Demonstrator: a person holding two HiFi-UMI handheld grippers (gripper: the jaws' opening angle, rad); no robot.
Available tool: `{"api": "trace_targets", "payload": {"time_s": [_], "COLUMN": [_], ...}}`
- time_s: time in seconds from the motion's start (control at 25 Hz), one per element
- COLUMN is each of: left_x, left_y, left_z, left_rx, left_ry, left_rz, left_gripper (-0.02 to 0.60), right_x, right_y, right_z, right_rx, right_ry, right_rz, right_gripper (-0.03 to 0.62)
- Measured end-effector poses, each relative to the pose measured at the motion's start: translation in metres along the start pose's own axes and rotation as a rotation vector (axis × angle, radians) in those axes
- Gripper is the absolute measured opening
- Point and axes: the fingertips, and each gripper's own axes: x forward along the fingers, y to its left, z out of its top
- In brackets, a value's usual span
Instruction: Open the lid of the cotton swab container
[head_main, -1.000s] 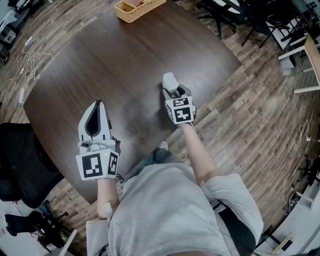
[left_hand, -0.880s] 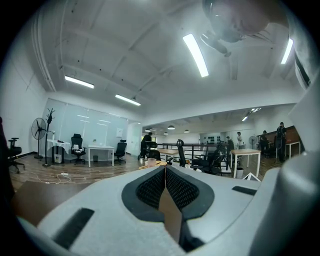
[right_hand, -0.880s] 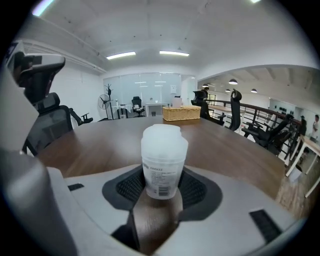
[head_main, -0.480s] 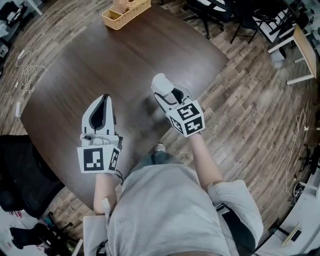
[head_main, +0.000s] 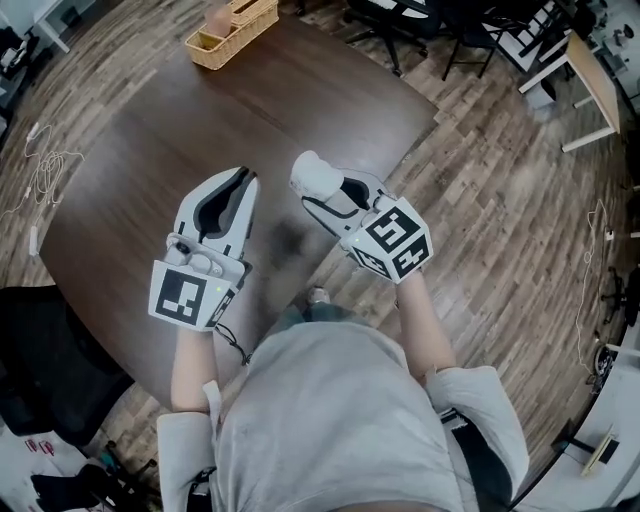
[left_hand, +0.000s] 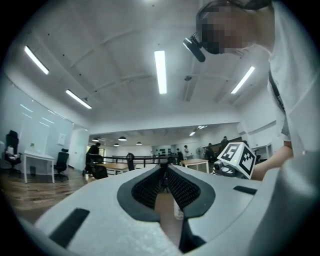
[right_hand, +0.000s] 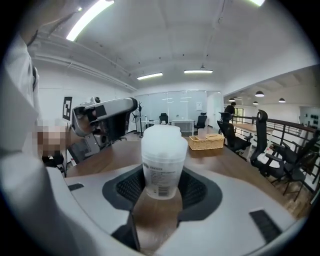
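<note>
Above the dark wooden tabletop (head_main: 150, 120), my right tool (head_main: 318, 192) is clamped on the cotton swab container (right_hand: 162, 160), holding it clear of the wood with its lid on, while my left tool (head_main: 238, 185) hangs just beside it, jaws closed and empty.

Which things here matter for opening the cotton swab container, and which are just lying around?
Part of the job:
- cotton swab container, lid on, clamped in the right hand-held gripper
- left hand-held gripper, shut and empty

Just lying about:
- wicker basket at the far end of the table
- loose cables
- office chairs
</note>
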Motion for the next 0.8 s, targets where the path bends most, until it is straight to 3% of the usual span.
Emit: {"api": "trace_targets", "payload": {"time_s": [0.2,0.44,0.64,0.8], "left_x": [0.010,0.010,0.004,-0.001], "left_y": [-0.033,-0.070,-0.094,-0.105], "left_z": [0.007,0.009,0.005,0.004], "left_rx": [0.045,0.090,0.190,0.217], "left_ry": [0.025,0.031,0.055,0.055], "left_rz": [-0.225,-0.445,-0.575,-0.633], "left_gripper": [0.129,0.210,0.249,0.250], "right_x": [-0.020,-0.037,-0.047,-0.053], "right_y": [0.020,0.040,0.058,0.066], "right_z": [0.011,0.015,0.018,0.017], "right_rx": [-0.046,-0.119,-0.190,-0.243], "right_ry": [-0.003,0.011,0.015,0.021], "right_rz": [0.060,0.103,0.121,0.123], "right_gripper": [0.196,0.196,0.196,0.196]}}
